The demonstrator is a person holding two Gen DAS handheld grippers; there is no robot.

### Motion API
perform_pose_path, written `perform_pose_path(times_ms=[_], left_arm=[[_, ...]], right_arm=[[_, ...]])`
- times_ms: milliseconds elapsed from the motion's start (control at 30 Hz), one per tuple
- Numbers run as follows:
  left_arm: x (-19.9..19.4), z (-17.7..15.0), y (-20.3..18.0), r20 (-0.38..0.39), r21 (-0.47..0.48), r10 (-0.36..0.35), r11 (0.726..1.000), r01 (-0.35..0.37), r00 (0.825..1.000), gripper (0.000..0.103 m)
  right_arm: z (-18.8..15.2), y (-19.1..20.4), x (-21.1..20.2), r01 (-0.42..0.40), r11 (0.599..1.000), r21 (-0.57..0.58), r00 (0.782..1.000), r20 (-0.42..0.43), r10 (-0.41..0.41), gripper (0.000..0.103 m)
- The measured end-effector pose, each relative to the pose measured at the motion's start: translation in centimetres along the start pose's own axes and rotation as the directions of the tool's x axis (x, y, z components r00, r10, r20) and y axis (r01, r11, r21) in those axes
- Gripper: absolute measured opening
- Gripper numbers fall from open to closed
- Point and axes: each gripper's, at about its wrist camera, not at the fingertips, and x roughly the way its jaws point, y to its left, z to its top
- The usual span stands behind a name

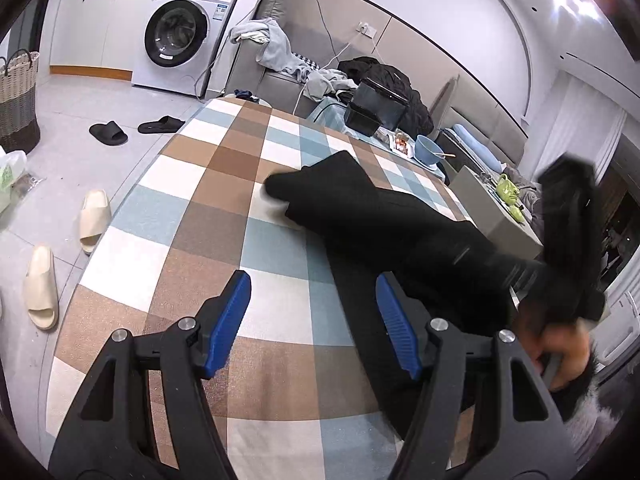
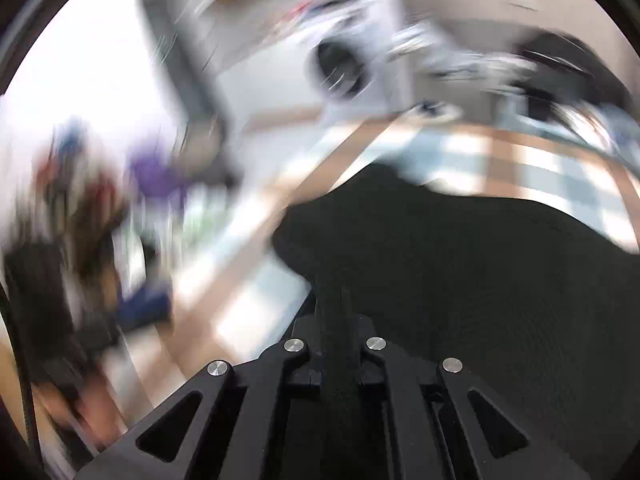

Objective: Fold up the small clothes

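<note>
A black garment lies stretched across the checked tablecloth, running from the middle of the table toward the right. My left gripper hovers over the cloth's near part, open, its blue pads wide apart and its right pad over the garment's edge. At the right edge of the left wrist view, the right gripper is blurred, held by a hand, with the garment's end lifted. In the blurred right wrist view, my right gripper is shut on a fold of the black garment.
On the table's far end sit a black box and a blue bowl. A sofa with heaped clothes stands behind. On the floor to the left are a washing machine, a woven basket, black slippers and cream slippers.
</note>
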Motion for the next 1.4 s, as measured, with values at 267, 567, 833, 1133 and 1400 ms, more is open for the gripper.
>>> perform_pose_path(times_ms=[267, 567, 833, 1133, 1400], left_arm=[[0.7, -0.8, -1.4, -0.036, 0.035, 0.004, 0.999, -0.003, 0.999, 0.062], [3.4, -2.7, -4.2, -0.136, 0.098, -0.021, 0.995, 0.034, 0.99, 0.062], [3.7, -3.7, -6.2, -0.167, 0.167, -0.052, 0.983, 0.08, 0.985, 0.062], [2.8, -3.3, -6.1, -0.164, 0.161, -0.06, 0.983, 0.087, 0.985, 0.062], [2.2, -3.1, -6.1, -0.153, 0.168, -0.062, 0.982, 0.087, 0.986, 0.062]], right_arm=[[-2.6, -14.3, -2.2, 0.16, 0.858, 0.488, 0.987, -0.08, -0.138, 0.017], [-3.8, -12.1, -5.0, 0.133, 0.947, 0.292, 0.99, -0.077, -0.115, 0.042], [-6.5, -9.8, -2.8, -0.023, 0.941, 0.336, 0.976, -0.195, 0.093, 0.051], [-7.4, -9.0, -0.9, -0.07, 0.92, 0.385, 0.98, -0.148, 0.136, 0.015], [-7.6, -4.7, -7.2, -0.273, 0.901, 0.338, 0.957, -0.004, 0.291, 0.008]])
